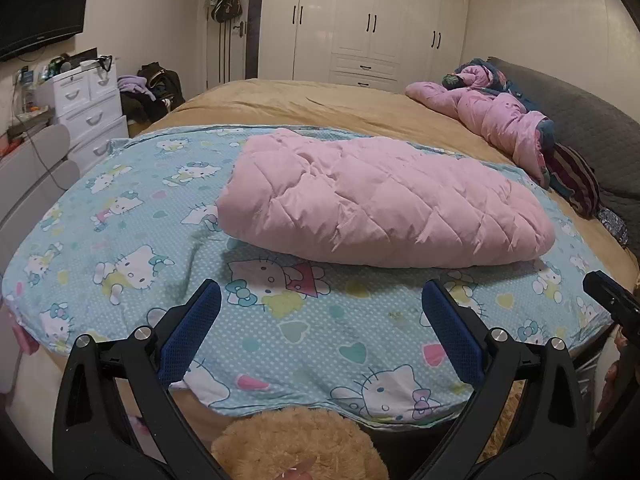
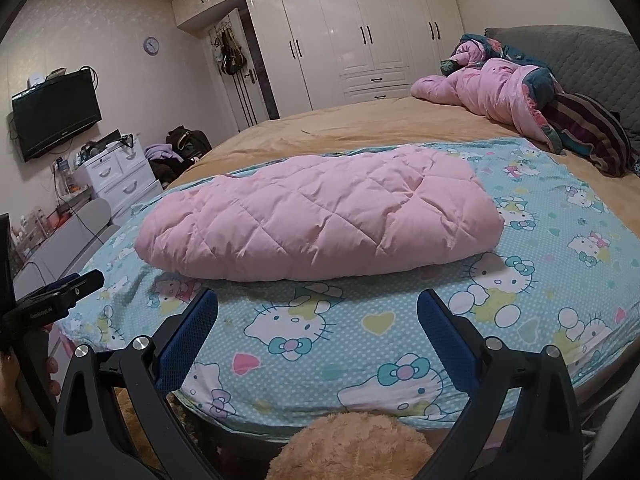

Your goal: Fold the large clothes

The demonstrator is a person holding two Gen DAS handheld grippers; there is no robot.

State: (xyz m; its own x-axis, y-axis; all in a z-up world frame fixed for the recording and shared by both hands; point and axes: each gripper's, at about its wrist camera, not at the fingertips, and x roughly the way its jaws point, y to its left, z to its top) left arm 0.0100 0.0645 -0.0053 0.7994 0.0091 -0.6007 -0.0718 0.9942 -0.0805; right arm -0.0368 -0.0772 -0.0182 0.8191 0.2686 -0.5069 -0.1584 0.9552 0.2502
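Cartoon sheet [image 1: 132, 240] on tan bed [image 1: 320, 104]

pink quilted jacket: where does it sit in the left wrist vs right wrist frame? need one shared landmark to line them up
Left wrist: the pink quilted jacket lies folded right of centre, on the cartoon-cat sheet, beyond the open left gripper.
Right wrist: the jacket lies left of centre, beyond the open right gripper.
Shared landmark: the white wardrobe behind the bed.
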